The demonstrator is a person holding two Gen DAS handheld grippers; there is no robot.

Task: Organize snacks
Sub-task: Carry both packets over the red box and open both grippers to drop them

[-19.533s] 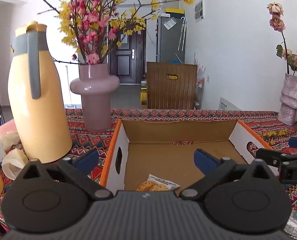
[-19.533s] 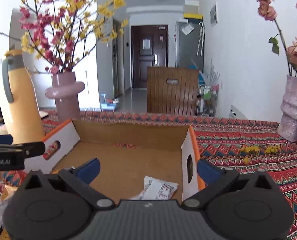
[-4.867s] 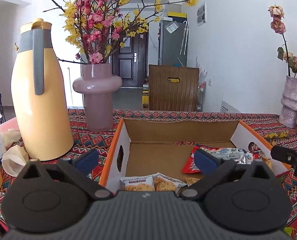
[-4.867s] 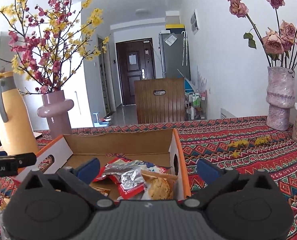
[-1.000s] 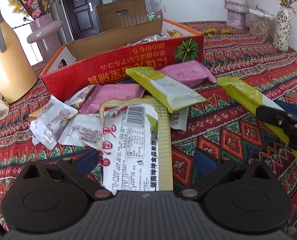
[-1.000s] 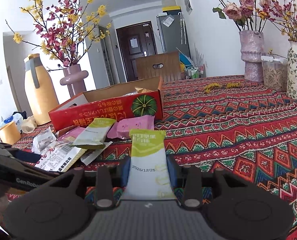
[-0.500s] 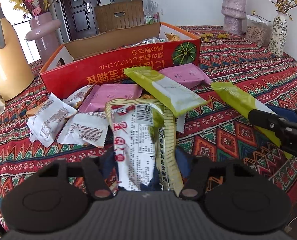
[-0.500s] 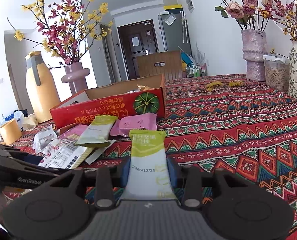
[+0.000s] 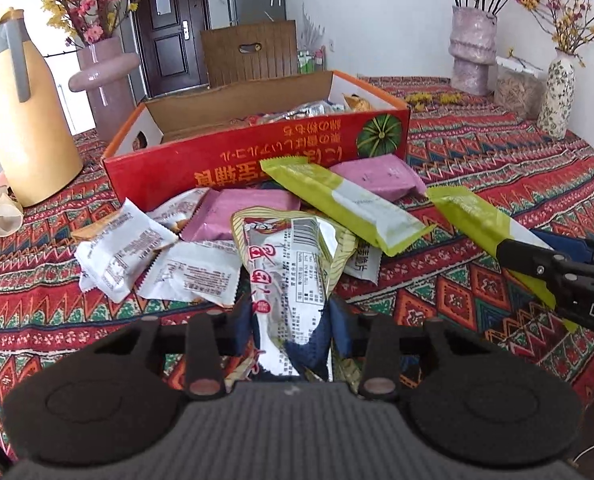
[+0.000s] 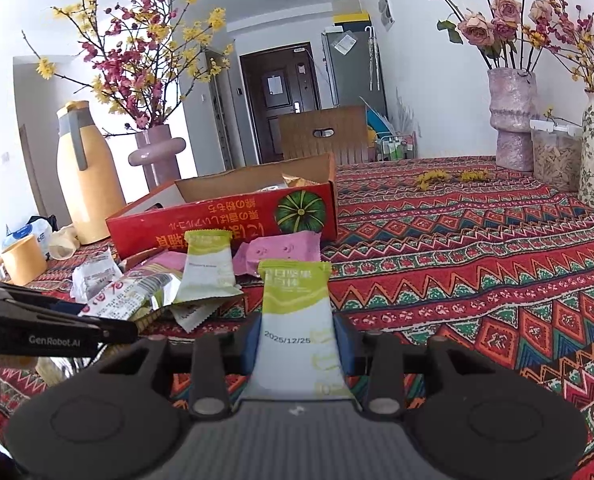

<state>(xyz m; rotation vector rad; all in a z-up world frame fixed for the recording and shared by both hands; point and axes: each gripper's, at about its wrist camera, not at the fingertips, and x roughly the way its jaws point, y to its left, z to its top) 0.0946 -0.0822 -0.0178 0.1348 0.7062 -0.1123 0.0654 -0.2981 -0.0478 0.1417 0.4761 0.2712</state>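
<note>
Since the frame a sec ago, the left gripper has gone from wide open to pinching: in the left wrist view its jaws are closing on the silver-and-red barcode packet, whose foil is already crumpling between the blue pads. That packet is lying nearest the camera, atop a yellow-green wrapper. Further off, pink packets, white packets and a green-white bar are sitting loose in front of the red pumpkin box. At the right edge the right gripper is coming in w/ its own bar.

Right wrist view: the right gripper is clamping a green-white nut bar firmly btwn both pads, holding it just above the tablecloth, near side of the box. The left gripper's black finger is poking in at left.

Progress, as I'm judging it: partway. Some snacks are showing inside the box, but approx. eight or more are still outside, incl. the two being held.

Surface: a red zigzag-patterned cloth, flat. Room: yellow thermos and pink vase of blossoms at far left, rose vase at far right, dark door and fridge behind.
</note>
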